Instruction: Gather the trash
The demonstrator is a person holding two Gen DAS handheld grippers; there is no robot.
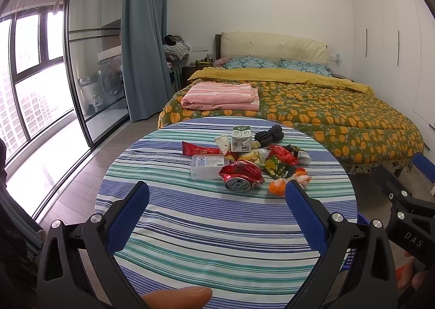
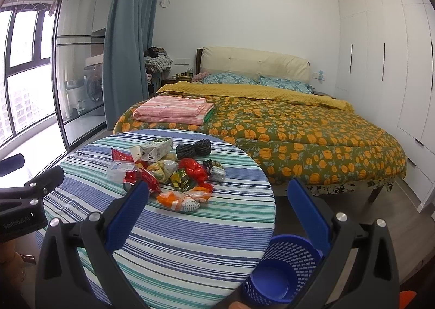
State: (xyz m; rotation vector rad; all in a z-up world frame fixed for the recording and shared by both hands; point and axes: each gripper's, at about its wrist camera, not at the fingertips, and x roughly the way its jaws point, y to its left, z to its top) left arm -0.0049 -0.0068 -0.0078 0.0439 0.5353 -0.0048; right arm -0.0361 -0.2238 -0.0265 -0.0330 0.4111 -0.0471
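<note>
Both wrists: tongs point(image 1: 217, 194) point(image 2: 218, 192) wide, empty

From my right wrist camera, the right tongs point(image 2: 217, 194) cover part of the crushed can point(image 2: 141, 177) and one side of the blue basket point(image 2: 282, 271). The basket's base is cut off by the bottom edge. Print on the milk carton point(image 1: 240, 138) is too small to read. The worktop point(image 1: 217, 241) runs under my left tongs point(image 1: 217, 194).
</note>
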